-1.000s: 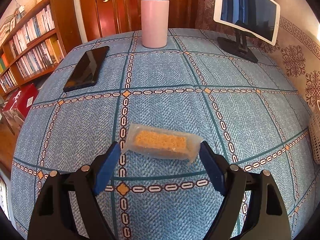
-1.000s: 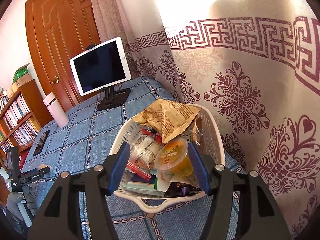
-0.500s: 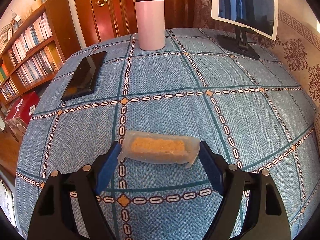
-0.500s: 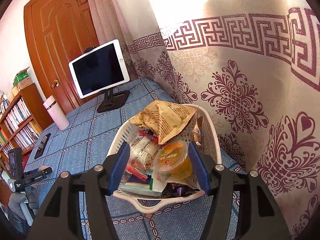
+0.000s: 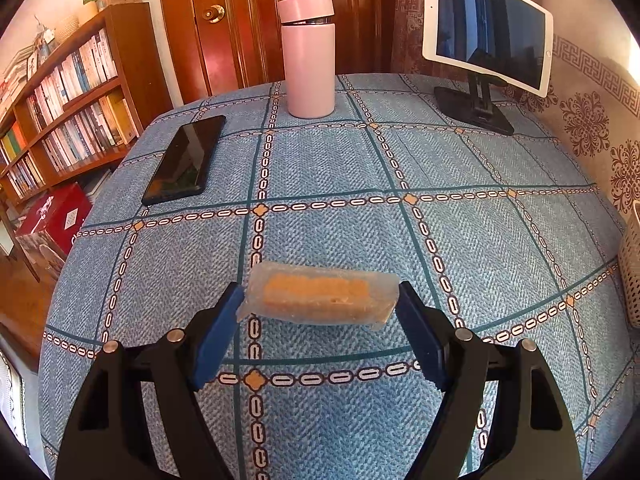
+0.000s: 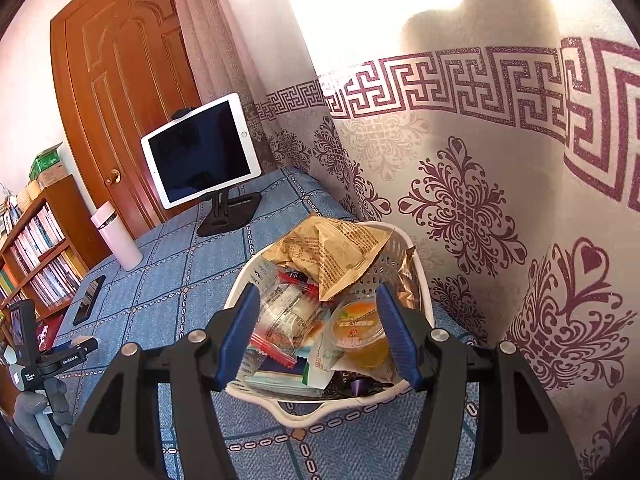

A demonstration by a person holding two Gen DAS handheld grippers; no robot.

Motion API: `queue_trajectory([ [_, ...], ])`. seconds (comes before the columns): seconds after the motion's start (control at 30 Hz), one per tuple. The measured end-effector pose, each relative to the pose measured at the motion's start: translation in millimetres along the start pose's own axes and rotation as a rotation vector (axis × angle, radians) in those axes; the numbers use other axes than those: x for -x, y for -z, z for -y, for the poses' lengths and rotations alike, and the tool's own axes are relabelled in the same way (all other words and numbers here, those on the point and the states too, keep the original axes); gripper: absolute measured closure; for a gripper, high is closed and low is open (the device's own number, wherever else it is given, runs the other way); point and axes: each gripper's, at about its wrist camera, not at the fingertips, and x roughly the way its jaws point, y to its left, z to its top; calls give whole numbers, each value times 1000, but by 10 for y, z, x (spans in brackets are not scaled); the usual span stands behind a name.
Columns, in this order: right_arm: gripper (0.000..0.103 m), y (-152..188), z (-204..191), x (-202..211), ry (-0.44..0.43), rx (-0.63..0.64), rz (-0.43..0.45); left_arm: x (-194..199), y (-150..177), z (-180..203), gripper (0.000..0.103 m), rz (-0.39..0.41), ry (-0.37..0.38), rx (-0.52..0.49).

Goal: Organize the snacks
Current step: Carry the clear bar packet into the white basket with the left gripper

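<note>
Broadly, bench [image 5: 480, 240] under a blue patterned cloth filled the left wrist view; bookshelf [image 5: 60, 112] stood off its left edge, wooden door [image 5: 240, 20] behind. White tablet [image 5: 488, 32] sat propped on a black stand at the bench's far right. Pink flask [image 5: 308, 56] stood upright at the far middle, black phone [image 5: 186, 160] lay flat to its left, well apart from it.

White slotted basket [image 6: 400, 252] stood at the bench's right edge against the patterned curtain [image 6: 480, 200], heaped with snacks: tan crinkled bag [image 6: 332, 248] on top, clear packets [image 6: 288, 316] below it, orange jelly cup [image 6: 360, 332] near the front.

Right gripper [image 6: 316, 332] hung over the basket, jaws spread wide, nothing between them; the jelly cup showed just inside the right pad.

Left gripper [image 5: 320, 332] was low over the bench, jaws parted either side of a clear-wrapped wafer bar [image 5: 320, 296]. Bar lay crosswise between the blue pads [image 5: 220, 332], wrapper ends at or touching the tips; could not tell whether it was pinched or resting on the cloth.
</note>
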Motion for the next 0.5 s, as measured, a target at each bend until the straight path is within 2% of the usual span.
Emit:
queue_trajectory([
  [0.27, 42, -13, 118, 73, 4, -24, 16, 277, -63, 250, 24, 52, 43, -41],
  [0.5, 42, 48, 197, 94, -4, -36, 9, 525, -71, 660, 24, 92, 99, -118],
])
